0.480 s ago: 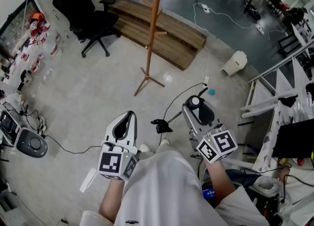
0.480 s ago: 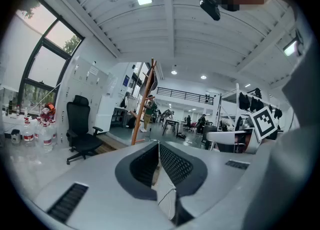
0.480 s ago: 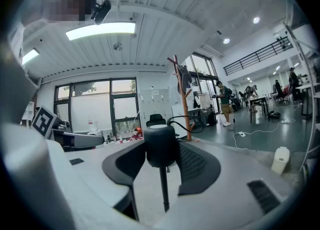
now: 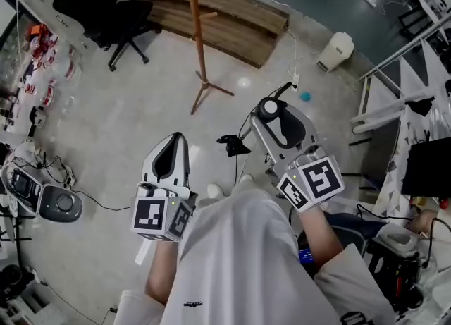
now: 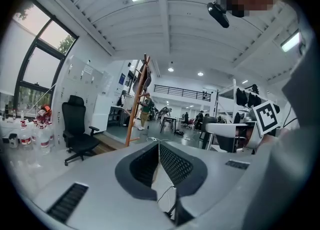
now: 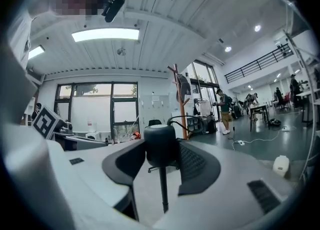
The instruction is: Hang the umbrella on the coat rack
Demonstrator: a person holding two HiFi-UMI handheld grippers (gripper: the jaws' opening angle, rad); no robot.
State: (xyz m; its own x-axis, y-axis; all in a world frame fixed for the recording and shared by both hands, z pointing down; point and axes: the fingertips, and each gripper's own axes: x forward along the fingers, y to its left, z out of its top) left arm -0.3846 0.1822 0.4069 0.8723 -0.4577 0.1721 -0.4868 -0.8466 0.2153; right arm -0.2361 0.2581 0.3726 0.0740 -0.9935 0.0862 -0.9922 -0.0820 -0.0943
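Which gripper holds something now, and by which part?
The right gripper clamps the umbrella by its thick black handle; the left gripper holds nothing.

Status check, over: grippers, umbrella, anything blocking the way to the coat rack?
Left gripper shut, empty. Right gripper shut on umbrella. Coat rack ahead, umbrella not yet hung. Office chair left of rack, off the path.

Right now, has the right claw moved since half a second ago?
Yes, slightly: the right claw sits nearer the base of the coat rack in the head view.
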